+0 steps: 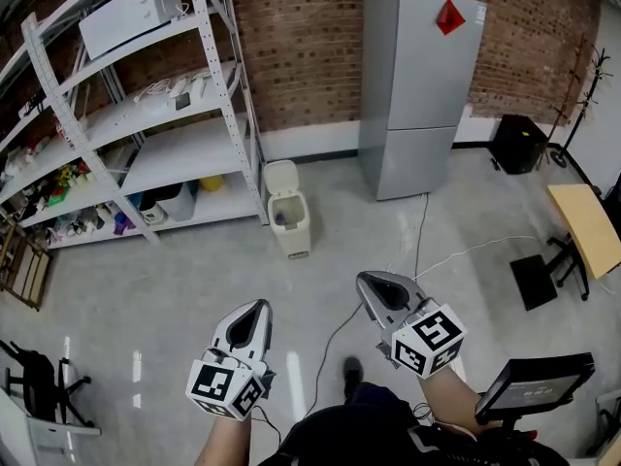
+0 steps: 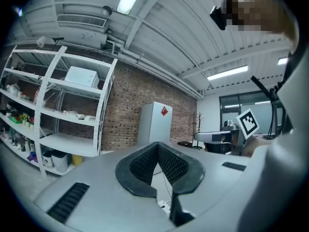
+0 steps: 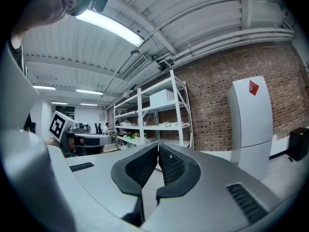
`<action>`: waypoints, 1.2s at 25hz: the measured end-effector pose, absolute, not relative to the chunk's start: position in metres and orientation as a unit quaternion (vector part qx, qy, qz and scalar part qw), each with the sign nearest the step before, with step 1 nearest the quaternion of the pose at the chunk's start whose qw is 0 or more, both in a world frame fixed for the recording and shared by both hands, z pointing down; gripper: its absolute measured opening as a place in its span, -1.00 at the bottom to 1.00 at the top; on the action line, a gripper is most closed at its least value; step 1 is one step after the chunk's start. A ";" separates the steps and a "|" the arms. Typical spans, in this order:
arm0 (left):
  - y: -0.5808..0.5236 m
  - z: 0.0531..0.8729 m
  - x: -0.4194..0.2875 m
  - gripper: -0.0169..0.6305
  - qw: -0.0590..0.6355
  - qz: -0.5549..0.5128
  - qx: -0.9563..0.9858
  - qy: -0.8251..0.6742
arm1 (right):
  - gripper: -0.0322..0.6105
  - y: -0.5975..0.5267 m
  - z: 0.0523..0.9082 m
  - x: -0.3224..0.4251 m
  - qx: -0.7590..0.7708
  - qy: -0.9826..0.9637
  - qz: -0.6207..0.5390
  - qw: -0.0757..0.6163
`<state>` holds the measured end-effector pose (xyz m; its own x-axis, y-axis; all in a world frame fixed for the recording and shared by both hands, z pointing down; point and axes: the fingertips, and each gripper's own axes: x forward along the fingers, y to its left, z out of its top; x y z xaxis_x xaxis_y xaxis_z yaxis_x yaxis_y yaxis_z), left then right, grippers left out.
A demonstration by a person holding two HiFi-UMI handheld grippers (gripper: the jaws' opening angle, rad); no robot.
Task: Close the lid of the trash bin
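A cream trash bin (image 1: 292, 229) stands on the grey floor beside the foot of the white shelving, a few steps ahead of me. Its lid (image 1: 280, 176) is tipped up and back, and the inside shows dark. Both grippers hang low in the head view, well short of the bin. My left gripper (image 1: 257, 306) is shut with nothing in it; in its own view the ribbed pads (image 2: 169, 161) meet at the tip. My right gripper (image 1: 369, 278) is likewise shut and empty, its pads (image 3: 170, 164) pressed together. Neither gripper view shows the bin.
White metal shelving (image 1: 146, 115) with boxes and small items runs along the left. A grey fridge (image 1: 417, 85) stands against the brick wall, right of the bin. A cable (image 1: 427, 250) trails across the floor. A wooden table (image 1: 587, 226) and a monitor (image 1: 539, 386) are at right.
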<state>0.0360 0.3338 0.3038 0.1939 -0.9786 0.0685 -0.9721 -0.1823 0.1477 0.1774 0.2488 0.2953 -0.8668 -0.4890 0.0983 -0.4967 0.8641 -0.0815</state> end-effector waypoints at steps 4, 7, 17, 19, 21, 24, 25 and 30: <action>0.277 0.288 0.037 -0.95 0.084 -0.056 0.762 -0.640 | -0.87 0.184 0.291 0.179 0.246 -0.967 0.060 0.033; 0.240 0.280 0.033 -0.95 0.085 -0.053 0.754 -0.649 | -0.87 0.142 0.288 0.180 0.239 -0.969 0.060 0.030; 0.150 0.297 0.003 -0.95 0.107 -0.018 0.742 -0.661 | -0.87 0.043 0.303 0.165 0.246 -0.964 0.092 0.033; 0.132 0.302 -0.011 -0.95 0.112 -0.018 0.741 -0.661 | -0.87 0.030 0.308 0.151 0.244 -0.964 0.095 0.038; 0.112 0.309 -0.026 -0.95 0.116 -0.023 0.741 -0.661 | -0.87 0.014 0.312 0.135 0.242 -0.965 0.092 0.044; 0.077 0.318 -0.049 -0.95 0.114 -0.033 0.748 -0.653 | -0.87 -0.017 0.316 0.110 0.248 -0.964 0.084 0.050; 0.063 0.319 -0.060 -0.95 0.110 -0.036 0.751 -0.650 | -0.87 -0.029 0.316 0.099 0.250 -0.963 0.081 0.052; 0.000 0.321 -0.129 -0.95 0.097 -0.044 0.760 -0.641 | -0.87 -0.090 0.312 0.030 0.263 -0.961 0.073 0.055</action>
